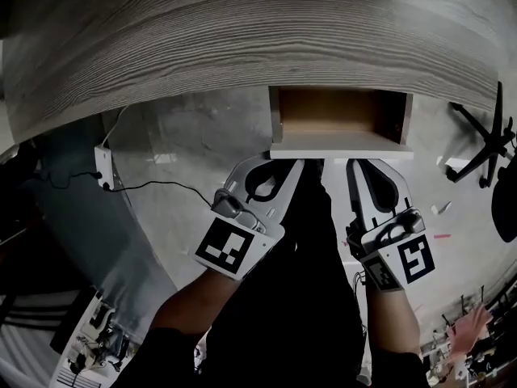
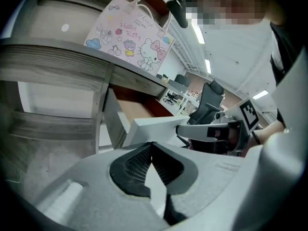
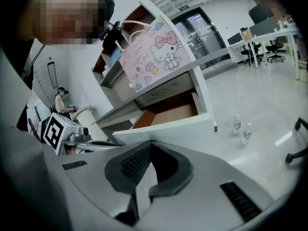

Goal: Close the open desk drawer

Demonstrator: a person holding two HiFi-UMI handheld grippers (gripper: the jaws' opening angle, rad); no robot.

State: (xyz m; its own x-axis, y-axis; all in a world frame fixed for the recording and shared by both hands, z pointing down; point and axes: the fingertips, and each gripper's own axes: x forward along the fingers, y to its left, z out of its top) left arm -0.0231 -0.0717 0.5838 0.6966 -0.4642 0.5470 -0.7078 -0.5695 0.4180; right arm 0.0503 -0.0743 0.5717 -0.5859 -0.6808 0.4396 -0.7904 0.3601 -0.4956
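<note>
Head view: left gripper (image 1: 279, 165) and right gripper (image 1: 365, 165), jaws together and empty, sit at the drawer (image 1: 339, 146) front; uneven pushing may jam it.

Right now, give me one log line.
drawer: open | left gripper: shut, empty, tips at its front | right gripper: shut, empty, tips at its front

Open drawer (image 1: 341, 124) jutting from under desk (image 1: 242, 39); open floor (image 1: 186, 144) on both sides.

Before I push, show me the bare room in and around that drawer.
The drawer looks bare inside, wall to wall. Bare floor lies between it and the cabled box on the left. Crowded: the left gripper and right gripper, both shut, at its white front; a chair base on the right.
</note>
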